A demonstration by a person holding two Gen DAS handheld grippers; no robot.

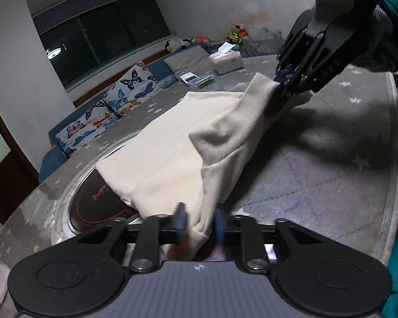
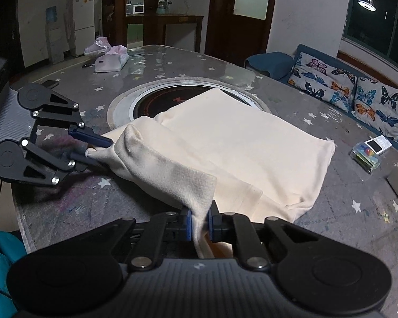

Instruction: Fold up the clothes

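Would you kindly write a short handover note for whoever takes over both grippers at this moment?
Left gripper: jaws shut on one end of the cream garment's lifted edge.
Right gripper: jaws shut on the other end of that edge.
Garment: lies on the star-patterned table, its far part over the round hob; the near edge is raised between the two grippers.
Done: the garment already looks folded into a long panel.
Left: probably carry the held edge across onto the far part, release, then smooth.
Nearby: tissue box, clear of the cloth.

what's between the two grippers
A lifted band of the cream cloth spans from the left gripper to the right gripper, each shut on a corner; clearest in the right wrist view.
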